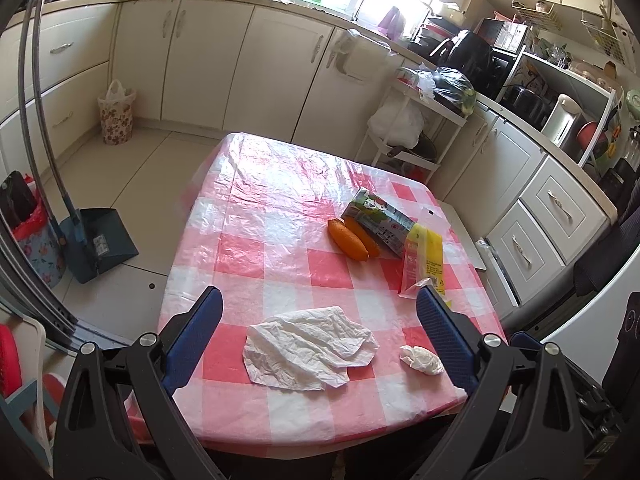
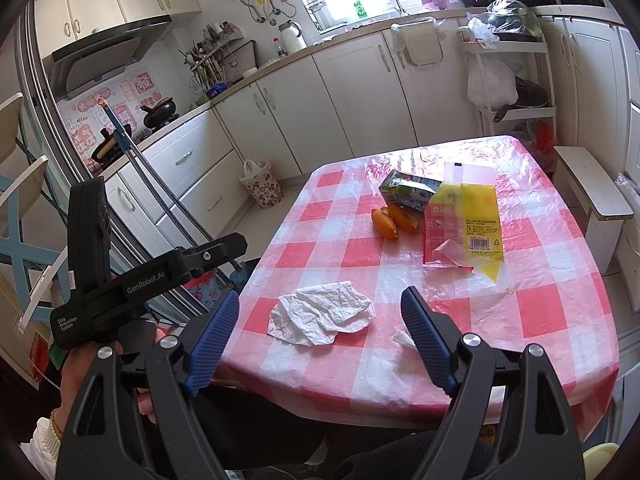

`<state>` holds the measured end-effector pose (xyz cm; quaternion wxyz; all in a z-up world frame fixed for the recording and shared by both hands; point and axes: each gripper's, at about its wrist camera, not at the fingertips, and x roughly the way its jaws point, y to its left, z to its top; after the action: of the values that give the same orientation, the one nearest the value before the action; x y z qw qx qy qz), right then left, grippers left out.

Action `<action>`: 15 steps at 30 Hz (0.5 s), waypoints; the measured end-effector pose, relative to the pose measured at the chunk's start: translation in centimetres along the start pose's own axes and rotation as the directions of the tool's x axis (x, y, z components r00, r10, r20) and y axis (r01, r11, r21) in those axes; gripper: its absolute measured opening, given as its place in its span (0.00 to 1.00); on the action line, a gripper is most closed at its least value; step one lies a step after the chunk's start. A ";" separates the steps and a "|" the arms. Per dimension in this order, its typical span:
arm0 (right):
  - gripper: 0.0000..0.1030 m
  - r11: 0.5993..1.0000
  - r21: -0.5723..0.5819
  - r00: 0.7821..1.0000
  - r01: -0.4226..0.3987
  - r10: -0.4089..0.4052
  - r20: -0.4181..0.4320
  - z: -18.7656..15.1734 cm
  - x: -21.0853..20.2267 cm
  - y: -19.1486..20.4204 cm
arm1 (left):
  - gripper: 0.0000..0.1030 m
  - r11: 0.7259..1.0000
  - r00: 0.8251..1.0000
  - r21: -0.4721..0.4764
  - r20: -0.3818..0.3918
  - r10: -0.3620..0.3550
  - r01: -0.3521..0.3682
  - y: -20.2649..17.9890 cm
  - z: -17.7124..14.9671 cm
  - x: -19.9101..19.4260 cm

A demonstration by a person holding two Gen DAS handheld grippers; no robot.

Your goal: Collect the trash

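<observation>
"GenRobot.AI" marks the left gripper (image 2: 160, 276); both it and the right gripper (image 2: 320, 312) gape wide above a crumpled tissue (image 2: 322, 312) near the table's (image 2: 560, 312) front edge.

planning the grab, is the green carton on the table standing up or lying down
Lying down. The green carton rests on its long side on the checked tablecloth, beside the orange peels, with the yellow wrapper over one end.
</observation>
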<state>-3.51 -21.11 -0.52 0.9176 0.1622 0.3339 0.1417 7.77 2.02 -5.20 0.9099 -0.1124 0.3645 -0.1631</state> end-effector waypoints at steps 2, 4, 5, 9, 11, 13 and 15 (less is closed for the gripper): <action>0.78 1.000 0.000 1.000 0.000 0.000 0.000 0.0 0.0 0.0 | 0.91 1.000 1.000 0.001 0.000 0.000 0.000 0.1 0.1 0.0; 0.78 1.000 0.000 1.000 0.000 0.000 0.001 0.0 0.0 0.0 | 0.91 1.000 1.000 0.002 0.000 0.000 0.000 0.1 0.1 0.0; 0.78 1.000 0.000 1.000 0.001 -0.001 0.001 0.0 0.0 0.0 | 0.91 1.000 1.000 0.002 0.000 0.000 0.000 0.0 0.0 0.0; 0.78 1.000 0.001 1.000 0.001 -0.001 0.001 0.0 0.0 0.0 | 0.91 1.000 1.000 0.001 0.000 0.001 -0.001 0.0 0.0 0.0; 0.78 1.000 0.001 1.000 0.001 -0.001 0.001 0.0 -0.1 0.0 | 0.91 1.000 1.000 0.001 0.000 0.001 -0.001 0.0 0.1 0.0; 0.78 1.000 0.001 1.000 0.001 -0.001 0.001 0.0 -0.1 0.0 | 0.91 1.000 1.000 0.001 -0.002 0.001 -0.001 0.0 0.0 0.0; 0.78 1.000 0.001 1.000 0.001 -0.001 0.001 0.0 -0.1 0.0 | 0.91 1.000 1.000 0.000 -0.004 0.002 -0.002 0.0 -0.1 0.1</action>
<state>-3.56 -21.17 -0.49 0.9178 0.1626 0.3337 0.1412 7.73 2.02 -5.34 0.9094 -0.1115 0.3663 -0.1625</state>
